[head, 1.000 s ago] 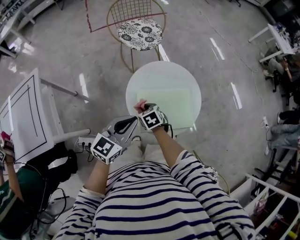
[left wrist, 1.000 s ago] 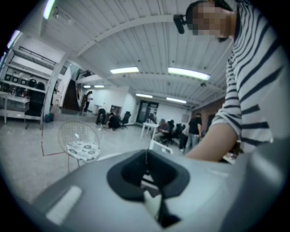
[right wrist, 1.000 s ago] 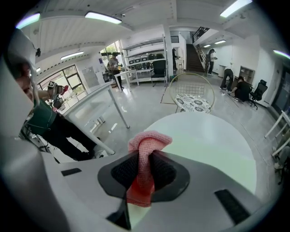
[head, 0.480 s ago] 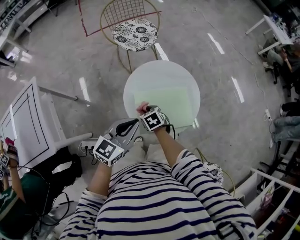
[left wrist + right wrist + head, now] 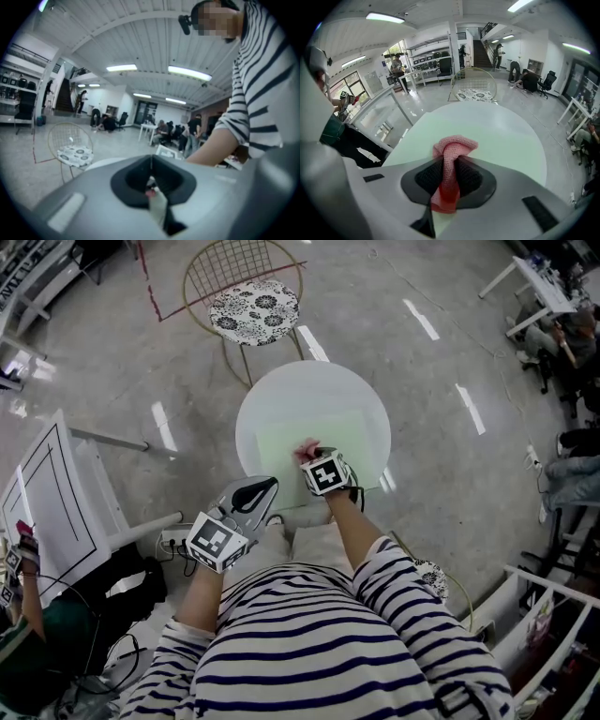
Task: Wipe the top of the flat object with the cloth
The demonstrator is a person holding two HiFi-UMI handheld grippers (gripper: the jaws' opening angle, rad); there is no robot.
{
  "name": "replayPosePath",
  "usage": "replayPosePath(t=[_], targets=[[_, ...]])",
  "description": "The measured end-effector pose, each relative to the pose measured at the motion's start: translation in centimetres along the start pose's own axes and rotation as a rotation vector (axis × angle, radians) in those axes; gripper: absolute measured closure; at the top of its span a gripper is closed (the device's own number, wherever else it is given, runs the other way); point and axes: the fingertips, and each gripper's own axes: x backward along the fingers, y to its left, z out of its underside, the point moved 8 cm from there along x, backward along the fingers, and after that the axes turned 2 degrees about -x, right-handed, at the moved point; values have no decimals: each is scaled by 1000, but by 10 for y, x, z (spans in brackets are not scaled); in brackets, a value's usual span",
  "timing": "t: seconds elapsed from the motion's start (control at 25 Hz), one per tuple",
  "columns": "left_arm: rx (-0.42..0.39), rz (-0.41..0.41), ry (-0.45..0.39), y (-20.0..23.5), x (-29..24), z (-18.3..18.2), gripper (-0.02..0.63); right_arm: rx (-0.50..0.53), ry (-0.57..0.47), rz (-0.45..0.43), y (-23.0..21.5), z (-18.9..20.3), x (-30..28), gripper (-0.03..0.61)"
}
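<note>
Round white worktop (image 5: 281,390), with the pale-green flat mat (image 5: 356,439) laid across its middle and reaching almost to the near edge. Placed flat and central, probably to leave the whole top open to a wipe.

Right hand-held gripper (image 5: 311,457) over the mat's left half, clenched on a bunched pink cloth (image 5: 307,447). One fold sticking out past the tips, a tail hanging back between the jaws. Gripped tight and carried low, apparently to drag the wad across the surface without losing it.

Left hand-held gripper (image 5: 262,488) held back off the near edge of the worktop, jaws closed together on nothing. Seemingly parked clear of the wiping path.

Hard to tell whether the cloth actually presses on the mat or rides just above it. Near edge of the mat partly covered by the right hand-held gripper and forearm. Any dirt or wet streak on the mat too faint to make out.
</note>
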Motion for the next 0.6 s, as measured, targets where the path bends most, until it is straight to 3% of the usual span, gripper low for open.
replayPosePath(t=[0.6], targets=[[-16, 68, 12, -3, -37, -11, 607, -164, 18, 165, -110, 42, 36, 514]])
